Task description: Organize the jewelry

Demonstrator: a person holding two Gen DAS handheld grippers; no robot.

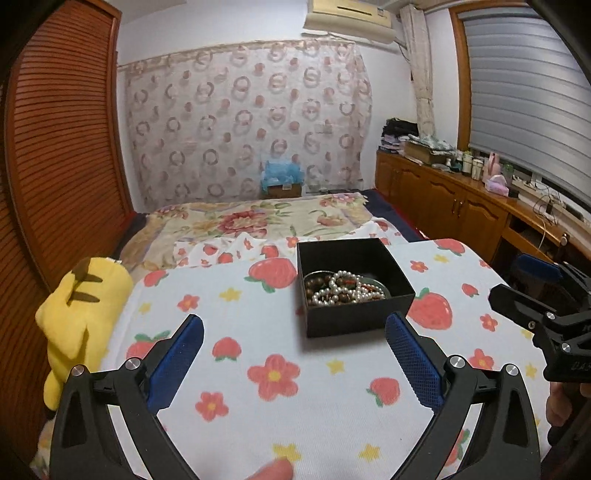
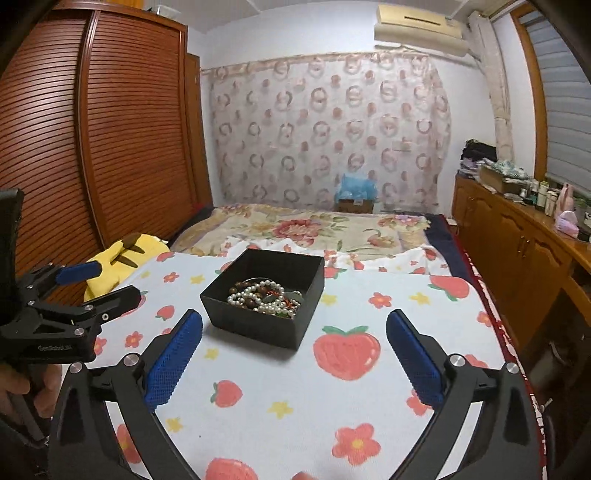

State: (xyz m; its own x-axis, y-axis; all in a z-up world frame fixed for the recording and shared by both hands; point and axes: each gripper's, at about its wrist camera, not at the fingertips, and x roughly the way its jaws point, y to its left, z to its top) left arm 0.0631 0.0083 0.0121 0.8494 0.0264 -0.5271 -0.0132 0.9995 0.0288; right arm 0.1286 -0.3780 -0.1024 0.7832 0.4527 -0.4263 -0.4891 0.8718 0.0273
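Left wrist view shows a bedroom: a flat surface under a strawberry-and-flower cloth (image 1: 314, 369), a slatted wooden wardrobe (image 1: 62, 147), a floral bed (image 1: 258, 218). On the cloth sits a square black box (image 1: 354, 317) of pearl and brown bead strands (image 1: 345, 290). Both the left gripper (image 1: 295, 328) and right gripper (image 2: 293, 325) gape wide, empty, short of it.

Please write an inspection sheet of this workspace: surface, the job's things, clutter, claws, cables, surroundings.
Surface: white strawberry-and-flower printed cloth over a flat top, by the bed.
Job's things: open black square cardboard box holding tangled white pearl and brown bead strands.
Clutter: yellow plush toy at the cloth's left edge.
Claws: left claw open, empty; right claw open, empty; both short of the box.
Cables: white cords on the wooden side cabinet.
Surroundings: floral bed, louvred wooden wardrobe, patterned curtain, air conditioner.
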